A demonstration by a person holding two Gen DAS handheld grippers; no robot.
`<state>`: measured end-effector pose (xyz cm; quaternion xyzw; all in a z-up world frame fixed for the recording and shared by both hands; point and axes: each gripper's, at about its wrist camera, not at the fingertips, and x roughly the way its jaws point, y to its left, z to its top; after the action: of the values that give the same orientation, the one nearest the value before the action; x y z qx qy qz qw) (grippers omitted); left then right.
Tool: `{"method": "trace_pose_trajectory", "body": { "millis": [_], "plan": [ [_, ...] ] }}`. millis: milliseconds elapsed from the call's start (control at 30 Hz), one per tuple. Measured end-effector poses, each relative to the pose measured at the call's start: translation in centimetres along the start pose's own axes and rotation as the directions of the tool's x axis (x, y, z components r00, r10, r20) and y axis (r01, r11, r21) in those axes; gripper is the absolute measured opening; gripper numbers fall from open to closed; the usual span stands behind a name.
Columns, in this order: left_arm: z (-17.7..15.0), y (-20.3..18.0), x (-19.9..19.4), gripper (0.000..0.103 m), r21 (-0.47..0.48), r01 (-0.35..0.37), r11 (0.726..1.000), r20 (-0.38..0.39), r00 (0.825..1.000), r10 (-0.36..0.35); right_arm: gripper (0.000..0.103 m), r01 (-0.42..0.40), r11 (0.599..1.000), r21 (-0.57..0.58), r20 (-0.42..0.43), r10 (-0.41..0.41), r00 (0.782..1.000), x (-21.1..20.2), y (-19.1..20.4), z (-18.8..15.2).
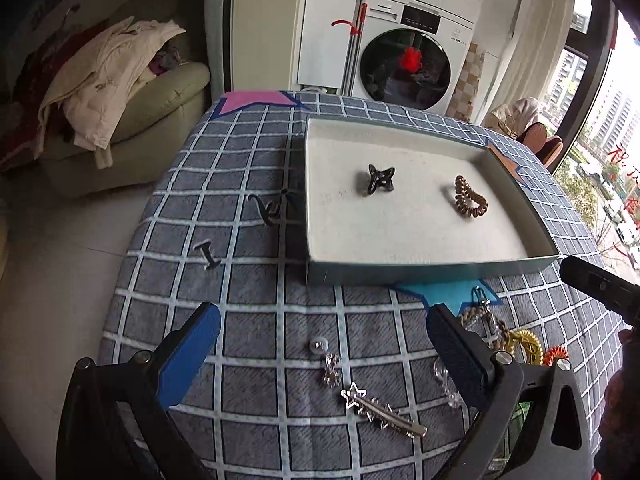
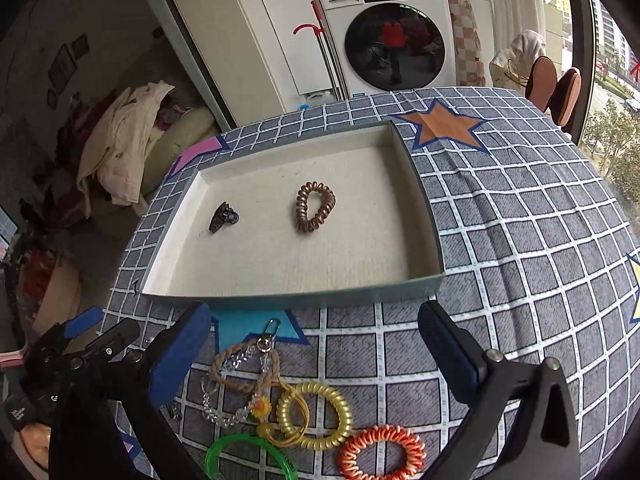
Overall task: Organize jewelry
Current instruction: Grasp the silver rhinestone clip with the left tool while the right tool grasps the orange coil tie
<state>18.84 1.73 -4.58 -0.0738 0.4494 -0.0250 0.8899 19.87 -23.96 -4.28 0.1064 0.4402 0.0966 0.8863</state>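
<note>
A shallow open tray (image 2: 424,200) sat in the middle of the checked tablecloth (image 2: 520,240), evidently the collecting place, since two pieces already lay on its pale floor: a small dark claw clip (image 2: 223,217) toward the left and a brown coil hair tie (image 2: 315,207) near the centre, well apart from each other. The rest of the jewelry remained loose on the cloth in front of the tray's near wall. The right gripper (image 2: 316,344) hung above one cluster with its blue-padded jaws spread wide and nothing between them; it looked positioned to choose the next piece. Under it lay a braided cord keychain (image 2: 244,364) with a metal clasp and clear beads, tangled against a gold coil hair tie (image 2: 316,416); an orange coil hair tie (image 2: 382,454) sat just beside the gold one and a green bangle (image 2: 248,456) at the lower edge. The left gripper (image 1: 324,344) was likewise apart and empty, above a second group: a star hairpin (image 1: 380,410) lying flat, a small sparkly clip (image 1: 332,370) and a pale round bead (image 1: 319,346) near it. Two dark hair clips (image 1: 272,210) and (image 1: 207,255) lay further off to the left of the tray. The coil ties looked springy and easy to pinch; the tangled keychain might drag its neighbour along.
</note>
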Motion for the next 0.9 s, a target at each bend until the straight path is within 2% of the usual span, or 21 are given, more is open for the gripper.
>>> {"method": "trace_pose_trajectory", "body": {
  "millis": [133, 333, 467, 667, 900],
  "plan": [
    [-2.4, 0.4, -0.2, 0.103, -0.058, 0.004, 0.998, -0.037, 0.999, -0.006, 0.103, 0.038, 0.999, -0.017, -0.019, -0.038, 0.999, -0.4, 0.0, -2.3],
    [-5.0, -0.5, 0.0, 0.103, -0.043, -0.021, 0.999, -0.066, 0.998, 0.018, 0.103, 0.104, 0.993, -0.052, -0.061, -0.107, 0.992, -0.5, -0.3, -5.6],
    [-5.7, -1.0, 0.5, 0.103, -0.055, -0.032, 0.998, -0.090, 0.996, 0.027, 0.103, 0.149, 0.988, -0.046, -0.064, -0.151, 0.986, -1.2, -1.4, -6.9],
    [-5.8, -1.9, 0.9, 0.103, -0.041, -0.047, 0.998, -0.091, 0.995, 0.044, 0.103, 0.232, 0.972, 0.029, -0.055, -0.230, 0.972, -2.2, -4.1, -7.9],
    [-5.9, -2.2, 1.4, 0.103, -0.048, -0.066, 0.997, -0.102, 0.993, 0.061, 0.102, 0.269, 0.960, 0.076, -0.079, -0.263, 0.962, -2.4, -6.3, -8.8]
  ]
}}
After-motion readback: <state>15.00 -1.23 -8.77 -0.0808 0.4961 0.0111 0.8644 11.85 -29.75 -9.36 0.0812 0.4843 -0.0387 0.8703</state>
